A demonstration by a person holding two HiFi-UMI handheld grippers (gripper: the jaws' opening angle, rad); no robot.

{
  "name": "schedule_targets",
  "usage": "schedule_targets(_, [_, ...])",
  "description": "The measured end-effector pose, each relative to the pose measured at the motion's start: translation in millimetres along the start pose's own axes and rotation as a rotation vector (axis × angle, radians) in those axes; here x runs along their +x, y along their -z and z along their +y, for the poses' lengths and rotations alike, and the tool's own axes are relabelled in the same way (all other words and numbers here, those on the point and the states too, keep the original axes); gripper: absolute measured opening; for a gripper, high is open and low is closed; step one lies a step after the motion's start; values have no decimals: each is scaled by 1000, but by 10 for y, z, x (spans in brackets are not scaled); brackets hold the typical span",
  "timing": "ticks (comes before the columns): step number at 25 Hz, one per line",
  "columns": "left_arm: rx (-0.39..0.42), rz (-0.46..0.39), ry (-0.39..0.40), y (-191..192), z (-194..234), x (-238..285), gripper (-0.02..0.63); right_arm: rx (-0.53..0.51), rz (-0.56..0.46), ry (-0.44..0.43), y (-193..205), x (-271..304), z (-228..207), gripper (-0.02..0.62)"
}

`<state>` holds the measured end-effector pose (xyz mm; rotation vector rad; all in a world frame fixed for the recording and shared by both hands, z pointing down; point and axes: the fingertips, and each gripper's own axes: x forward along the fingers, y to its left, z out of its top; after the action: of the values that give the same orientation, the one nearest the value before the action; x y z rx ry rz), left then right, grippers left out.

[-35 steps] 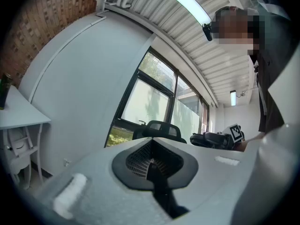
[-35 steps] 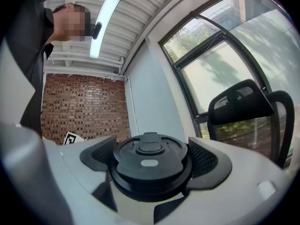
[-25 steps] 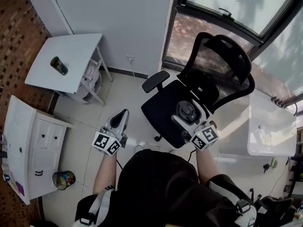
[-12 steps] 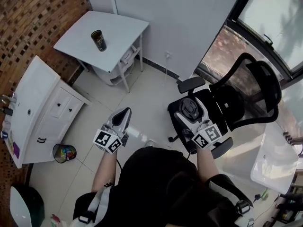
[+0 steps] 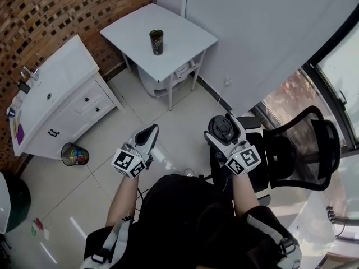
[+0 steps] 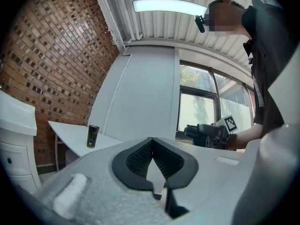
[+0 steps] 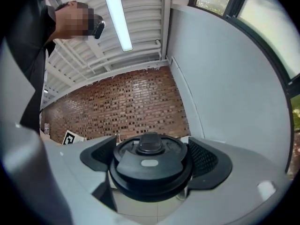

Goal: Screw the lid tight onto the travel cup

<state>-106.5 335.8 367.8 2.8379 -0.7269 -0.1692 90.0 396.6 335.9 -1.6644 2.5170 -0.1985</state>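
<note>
The travel cup [image 5: 156, 42] is a dark, open-topped cup standing upright on a small white table [image 5: 188, 35] against the wall; the left gripper view shows the cup [image 6: 93, 136] far ahead at the left. My right gripper [image 5: 222, 129] is shut on the round black lid [image 5: 220, 128], its pads pressing both sides of the lid [image 7: 150, 165], top face towards the camera. My left gripper [image 5: 148, 133] is shut with nothing in it, its pads [image 6: 140, 156] meeting in a point. Both grippers hang level over the tiled floor, well short of the table.
A white drawer cabinet [image 5: 56, 102] stands along the brick wall at the left, with a small bin [image 5: 74, 154] at its foot. A black office chair [image 5: 297, 150] is close on the right. A white stool or bucket [image 5: 160, 83] sits under the table.
The whole view has swung round: the table with the cup has come from the far left to straight ahead, and the chair has slid off to the right. Both grippers moved along, grips unchanged.
</note>
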Motion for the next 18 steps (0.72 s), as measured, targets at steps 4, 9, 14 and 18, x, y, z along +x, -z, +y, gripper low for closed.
schedule_targets(4, [2,-41,-75,-100,48,5,2,7,2,-101,-37,241,-14,474])
schedule_targets(9, [9,-47,-144,-73,74,32,2,22,4,-150,-39,356,-138,474])
schedule_targets(14, [14,-52,-180,-10,20,236,2,14,14,-177,-48,320,-296,474])
schedule_targets(18, [17,-24,-175,129,-97,427,2,15,24,-186,-4,250,-481,474])
